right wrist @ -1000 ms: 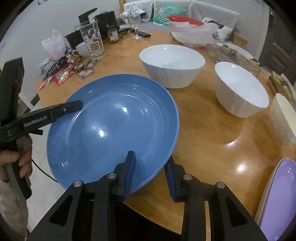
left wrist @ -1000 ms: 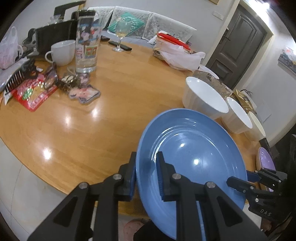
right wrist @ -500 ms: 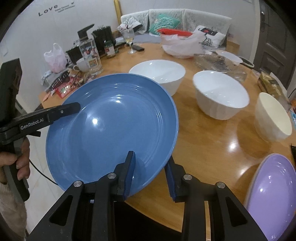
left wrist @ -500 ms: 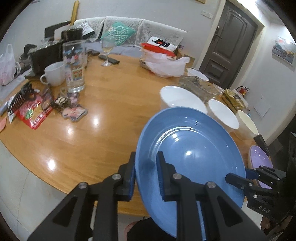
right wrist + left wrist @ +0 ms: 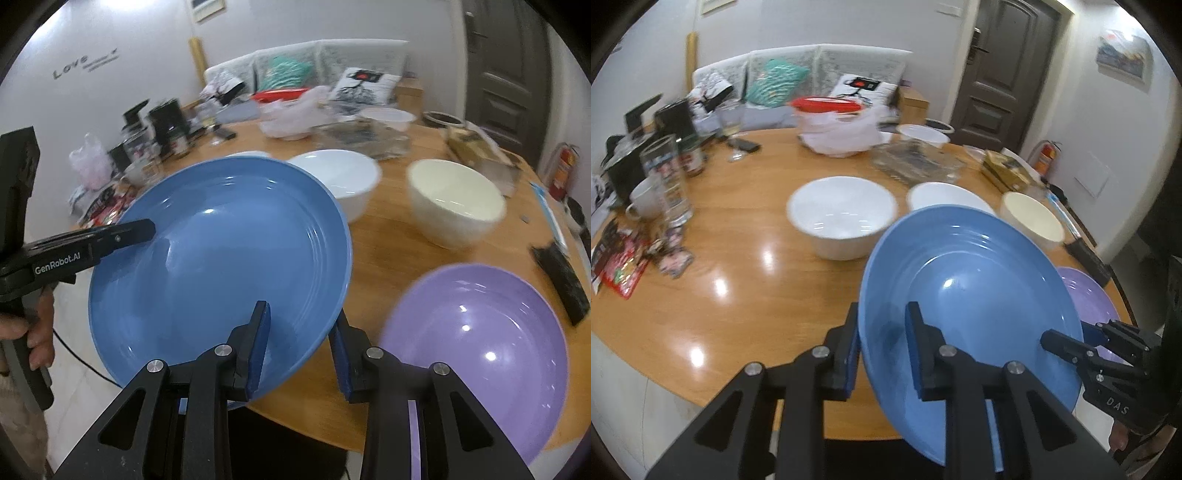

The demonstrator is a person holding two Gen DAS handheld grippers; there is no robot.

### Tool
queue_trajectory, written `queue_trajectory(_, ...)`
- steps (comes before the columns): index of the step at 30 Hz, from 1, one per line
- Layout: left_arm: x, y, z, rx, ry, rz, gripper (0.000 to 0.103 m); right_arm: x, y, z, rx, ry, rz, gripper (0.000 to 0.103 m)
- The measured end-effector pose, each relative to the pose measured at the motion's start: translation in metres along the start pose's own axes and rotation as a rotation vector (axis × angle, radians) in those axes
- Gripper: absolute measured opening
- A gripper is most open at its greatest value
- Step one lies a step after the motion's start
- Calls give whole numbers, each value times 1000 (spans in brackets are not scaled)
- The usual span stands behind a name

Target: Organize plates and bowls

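A large blue plate (image 5: 971, 295) is held tilted in the air over the near edge of the round wooden table (image 5: 738, 295). My left gripper (image 5: 882, 314) is shut on its left rim. My right gripper (image 5: 300, 314) is shut on the opposite rim of the blue plate (image 5: 221, 266). A purple plate (image 5: 476, 354) lies flat on the table just right of it. Behind stand two white bowls (image 5: 842, 214) (image 5: 945, 195) and a cream bowl (image 5: 454, 199). The blue plate hides part of the second white bowl.
A glass tumbler (image 5: 666, 181), a mug (image 5: 641, 201) and snack packets (image 5: 624, 273) crowd the table's left side. A plastic bag (image 5: 842, 136), a glass tray (image 5: 916, 162) and a box (image 5: 1004, 170) sit at the back. A dark flat object (image 5: 561, 277) lies near the right edge.
Both grippers have carried the blue plate to the right and a little upward along the table edge. The purple plate and the cream bowl have come fully into view.
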State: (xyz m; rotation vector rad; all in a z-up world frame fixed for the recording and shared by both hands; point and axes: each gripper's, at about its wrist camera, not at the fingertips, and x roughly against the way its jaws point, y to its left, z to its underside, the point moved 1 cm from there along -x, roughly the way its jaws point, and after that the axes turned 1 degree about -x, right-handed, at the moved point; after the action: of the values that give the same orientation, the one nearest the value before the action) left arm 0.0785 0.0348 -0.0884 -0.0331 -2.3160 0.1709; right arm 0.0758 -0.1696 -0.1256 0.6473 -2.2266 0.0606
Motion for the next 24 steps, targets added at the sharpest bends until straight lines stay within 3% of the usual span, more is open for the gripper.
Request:
queue_trajectory(11, -26, -89, -9, -111, 34, 63, 19, 39, -79, 21, -109, -60, 99, 28)
queue_trajectory(24, -52, -168, -4, -205, 83, 123, 19, 70, -139, 46, -186, -85, 216, 28)
